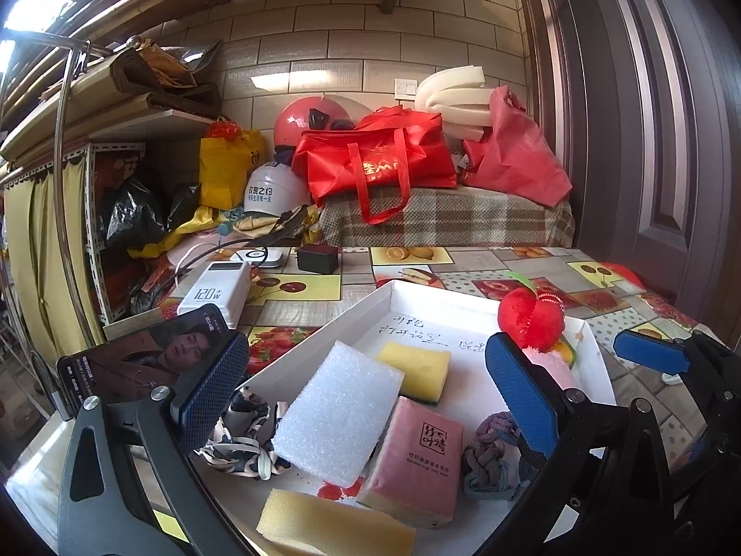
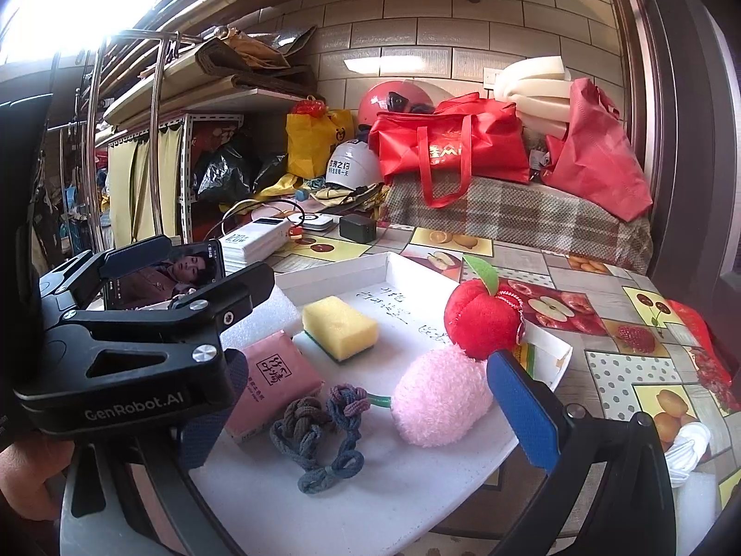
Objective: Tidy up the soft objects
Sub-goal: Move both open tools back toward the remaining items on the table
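Observation:
A white tray (image 1: 430,289) (image 2: 370,265) holds soft things: a white foam block (image 1: 338,417), a yellow sponge (image 1: 417,370) (image 2: 340,326), a pink tissue pack (image 1: 417,458) (image 2: 273,380), a knotted grey-purple cord (image 1: 491,458) (image 2: 324,431), a red plush apple (image 1: 530,319) (image 2: 481,319) and a pink fluffy plush (image 2: 440,398). A patterned scrunchie (image 1: 245,435) and a beige sponge (image 1: 333,528) lie at the tray's near edge. My left gripper (image 1: 366,370) stands open above the foam block, holding nothing. My right gripper (image 2: 370,407) is open over the cord and pink plush, its left finger partly hidden.
The table wears a fruit-print cloth (image 2: 602,278). A phone (image 1: 139,361), a white power bank (image 1: 217,292) and a black charger (image 1: 317,257) sit left of and behind the tray. Red bags (image 1: 375,162) and helmets crowd the bench behind. A door stands at the right.

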